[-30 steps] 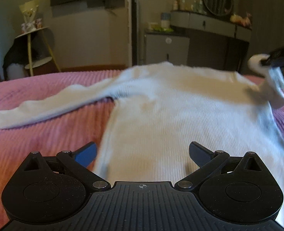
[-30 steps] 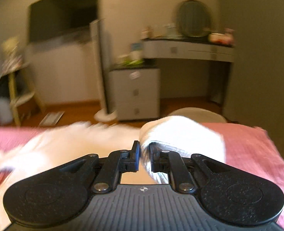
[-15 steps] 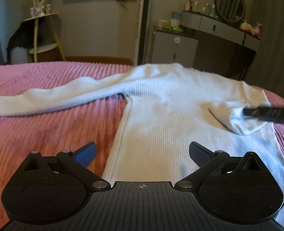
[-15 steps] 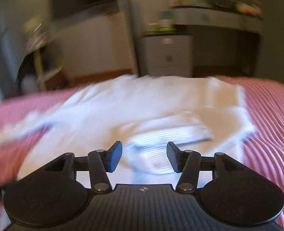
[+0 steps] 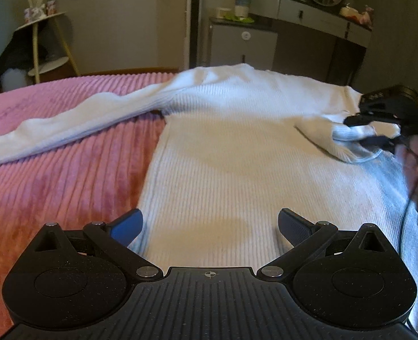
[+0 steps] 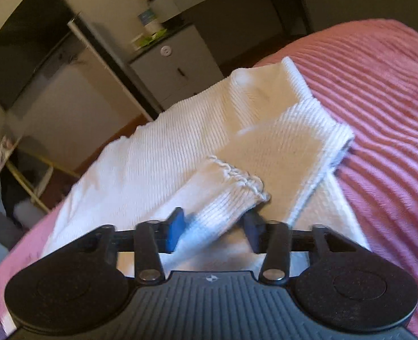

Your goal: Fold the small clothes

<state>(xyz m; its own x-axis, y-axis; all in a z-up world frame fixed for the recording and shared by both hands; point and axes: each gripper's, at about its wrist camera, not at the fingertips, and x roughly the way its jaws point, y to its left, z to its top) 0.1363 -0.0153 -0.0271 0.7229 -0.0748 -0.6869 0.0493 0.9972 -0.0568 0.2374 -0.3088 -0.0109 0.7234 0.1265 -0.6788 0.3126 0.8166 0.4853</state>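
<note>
Lying flat across the pink ribbed bedspread (image 5: 53, 170), white knit sweater (image 5: 223, 155), one sleeve stretched out toward nine o'clock. Folded across the body at three o'clock, the other sleeve's cuff (image 6: 231, 195), between the closing jaws of the right gripper (image 6: 214, 226). Spread wide over the hem at six o'clock, left gripper (image 5: 209, 226), holding nothing.

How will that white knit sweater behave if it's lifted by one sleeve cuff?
Likely floppy: the white sweater lies limp on the pink bedspread, its folded sleeve sagging between the closing right gripper fingers. Probably light, and grippy rather than slippery, given its ribbed knit.
</note>
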